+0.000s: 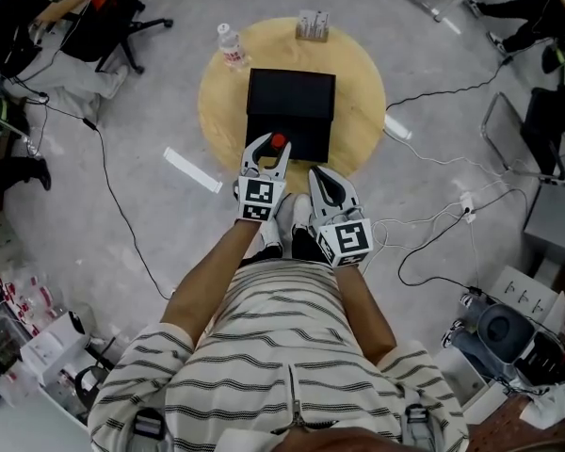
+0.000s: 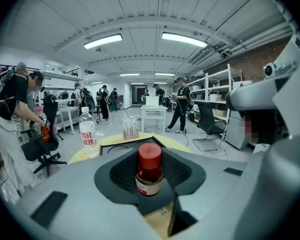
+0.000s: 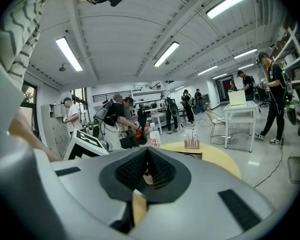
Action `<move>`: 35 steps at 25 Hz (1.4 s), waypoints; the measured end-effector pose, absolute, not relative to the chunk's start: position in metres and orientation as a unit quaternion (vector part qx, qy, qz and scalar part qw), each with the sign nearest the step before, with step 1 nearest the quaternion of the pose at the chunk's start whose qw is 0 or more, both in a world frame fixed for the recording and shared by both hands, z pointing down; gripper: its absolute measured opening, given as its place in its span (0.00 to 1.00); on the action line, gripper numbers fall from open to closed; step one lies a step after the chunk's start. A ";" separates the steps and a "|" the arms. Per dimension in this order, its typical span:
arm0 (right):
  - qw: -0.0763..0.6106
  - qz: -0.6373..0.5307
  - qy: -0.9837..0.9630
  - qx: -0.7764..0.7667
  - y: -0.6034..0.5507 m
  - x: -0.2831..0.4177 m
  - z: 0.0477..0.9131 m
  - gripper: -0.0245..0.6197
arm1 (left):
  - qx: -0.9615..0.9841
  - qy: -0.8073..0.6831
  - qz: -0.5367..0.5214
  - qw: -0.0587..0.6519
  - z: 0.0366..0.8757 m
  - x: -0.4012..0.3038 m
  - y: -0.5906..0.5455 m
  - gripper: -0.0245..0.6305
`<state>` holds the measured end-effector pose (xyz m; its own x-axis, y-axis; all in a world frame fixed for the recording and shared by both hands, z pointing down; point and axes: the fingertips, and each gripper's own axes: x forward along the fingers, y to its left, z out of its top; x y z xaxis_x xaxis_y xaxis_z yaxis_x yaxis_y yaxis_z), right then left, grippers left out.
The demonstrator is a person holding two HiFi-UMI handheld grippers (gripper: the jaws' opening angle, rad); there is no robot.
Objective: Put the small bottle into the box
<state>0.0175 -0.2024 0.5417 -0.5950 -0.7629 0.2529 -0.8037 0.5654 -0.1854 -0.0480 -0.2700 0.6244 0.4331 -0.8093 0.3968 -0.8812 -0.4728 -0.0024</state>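
Observation:
The small bottle [image 1: 278, 141], amber with a red cap, is held upright in my left gripper [image 1: 270, 151] at the near edge of the open black box [image 1: 290, 111] on the round yellow table [image 1: 358, 83]. In the left gripper view the bottle [image 2: 150, 170] sits between the dark pads, with the box [image 2: 112, 143] just beyond. My right gripper [image 1: 320, 179] hangs beside the left one, nearer the body and off the table's front edge. Its jaws [image 3: 147, 170] are closed together with nothing held.
A clear water bottle [image 1: 231, 45] stands at the table's far left, also in the left gripper view [image 2: 88, 132]. A small rack [image 1: 313, 24] sits at the far edge. Cables [image 1: 433, 224] cross the floor; chairs and people stand around the room.

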 end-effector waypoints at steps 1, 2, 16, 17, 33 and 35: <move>0.071 0.140 -0.882 0.445 -0.204 0.018 0.540 0.07 | 0.840 -0.502 0.176 0.104 0.626 -0.048 -0.272 0.27; 0.070 0.138 -0.882 0.445 -0.205 0.018 0.538 0.07 | 0.840 -0.502 0.176 0.105 0.628 -0.047 -0.274 0.27; 0.073 0.148 -0.877 0.452 -0.205 0.030 0.544 0.07 | 0.838 -0.494 0.205 0.110 0.666 -0.039 -0.295 0.27; 0.074 0.149 -0.876 0.452 -0.205 0.030 0.545 0.07 | 0.837 -0.495 0.206 0.111 0.668 -0.040 -0.296 0.27; 0.075 0.160 -0.867 0.467 -0.206 0.043 0.557 0.07 | 0.831 -0.484 0.237 0.137 0.709 -0.031 -0.309 0.27; 0.076 0.160 -0.867 0.466 -0.206 0.043 0.557 0.07 | 0.833 -0.480 0.239 0.137 0.711 -0.029 -0.311 0.27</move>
<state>0.0426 -0.2061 0.5571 -0.5539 -0.7838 0.2807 -0.8324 0.5139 -0.2076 -0.0289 -0.3105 0.7105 0.4237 -0.7345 0.5301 -0.8655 -0.5009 -0.0023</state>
